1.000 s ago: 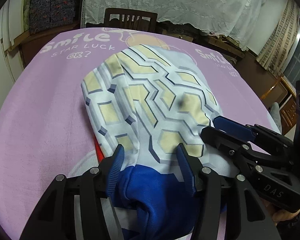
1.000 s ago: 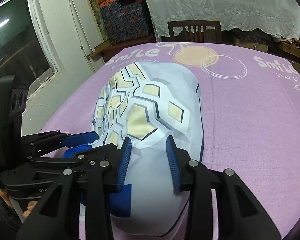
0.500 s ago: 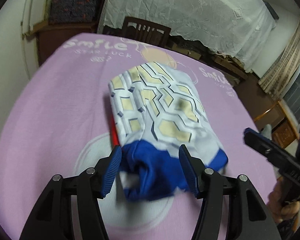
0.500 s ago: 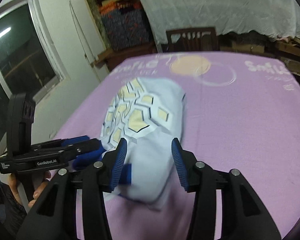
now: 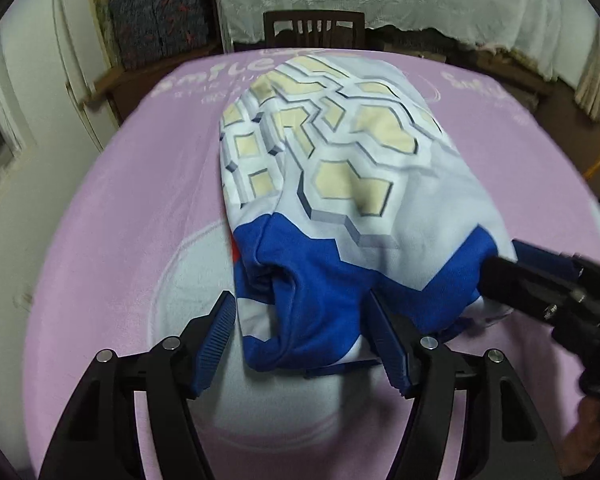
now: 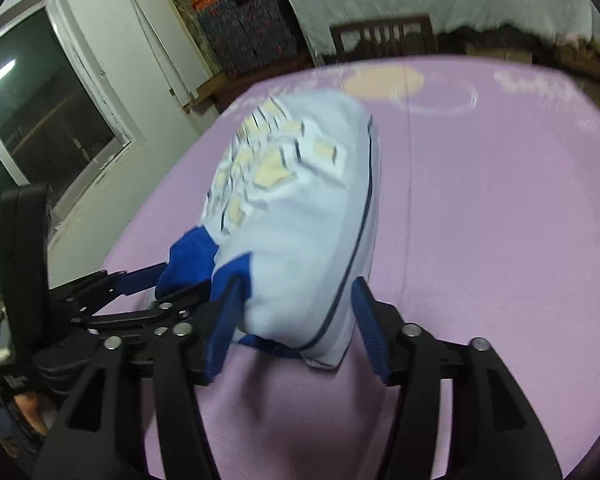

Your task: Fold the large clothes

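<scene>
Facing the folded jersey (image 5: 340,184), whose long axis runs straight away from me, I hold my left claw (image 5: 306,338) and right claw (image 6: 296,322) open astride its near blue edge.

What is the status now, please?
Left gripper and right gripper: both open, straddling near edge. Folded white-and-blue hexagon-print garment flat on purple printed tablecloth. Nothing obstructing.
</scene>
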`<action>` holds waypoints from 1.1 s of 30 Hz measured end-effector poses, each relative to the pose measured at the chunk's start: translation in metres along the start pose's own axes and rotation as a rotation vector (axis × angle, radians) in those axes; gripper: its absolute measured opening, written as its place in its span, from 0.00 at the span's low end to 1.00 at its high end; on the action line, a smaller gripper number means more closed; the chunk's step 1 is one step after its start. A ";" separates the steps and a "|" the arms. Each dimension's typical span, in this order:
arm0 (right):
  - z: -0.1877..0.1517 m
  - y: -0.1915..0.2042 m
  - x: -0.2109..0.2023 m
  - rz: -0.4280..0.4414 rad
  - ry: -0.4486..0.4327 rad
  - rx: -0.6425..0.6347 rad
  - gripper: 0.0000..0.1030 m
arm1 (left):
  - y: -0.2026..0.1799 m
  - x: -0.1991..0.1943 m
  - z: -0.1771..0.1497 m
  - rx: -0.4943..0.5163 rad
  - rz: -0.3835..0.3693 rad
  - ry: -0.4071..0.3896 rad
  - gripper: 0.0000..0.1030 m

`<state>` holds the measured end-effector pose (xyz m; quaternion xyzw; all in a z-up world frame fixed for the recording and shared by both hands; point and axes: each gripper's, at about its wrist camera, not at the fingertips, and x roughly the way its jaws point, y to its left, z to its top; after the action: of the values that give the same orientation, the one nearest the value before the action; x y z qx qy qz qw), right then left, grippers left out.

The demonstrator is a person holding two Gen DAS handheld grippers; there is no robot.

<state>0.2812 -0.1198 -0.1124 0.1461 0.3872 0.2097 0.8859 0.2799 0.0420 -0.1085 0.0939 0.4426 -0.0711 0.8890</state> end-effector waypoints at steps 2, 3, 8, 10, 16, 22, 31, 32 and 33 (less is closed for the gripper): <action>-0.002 -0.007 0.003 0.029 0.012 0.025 0.59 | -0.005 -0.008 -0.002 0.035 0.034 -0.029 0.66; -0.002 -0.010 0.001 0.044 0.017 0.041 0.59 | -0.005 -0.012 -0.004 0.039 0.039 -0.040 0.65; -0.008 -0.014 -0.022 0.043 -0.023 0.031 0.60 | 0.001 -0.035 -0.011 0.040 0.030 -0.096 0.66; -0.010 -0.017 -0.033 0.040 -0.042 0.035 0.60 | 0.002 -0.044 -0.014 0.039 0.034 -0.120 0.67; -0.012 -0.027 -0.053 0.050 -0.066 0.069 0.61 | 0.001 -0.064 -0.011 0.031 0.032 -0.167 0.76; -0.004 -0.017 -0.072 0.077 -0.101 0.048 0.75 | 0.048 -0.079 0.014 -0.129 -0.129 -0.178 0.84; 0.022 -0.009 -0.082 0.158 -0.130 0.077 0.78 | 0.107 -0.039 0.046 -0.367 -0.350 -0.083 0.85; 0.026 -0.006 -0.078 0.163 -0.129 0.071 0.78 | 0.106 -0.031 0.050 -0.368 -0.349 -0.071 0.85; 0.029 -0.004 -0.074 0.164 -0.127 0.067 0.78 | 0.104 -0.025 0.053 -0.365 -0.348 -0.062 0.85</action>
<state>0.2588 -0.1620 -0.0485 0.2197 0.3236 0.2587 0.8832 0.3283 0.1324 -0.0463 -0.1481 0.4302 -0.1449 0.8786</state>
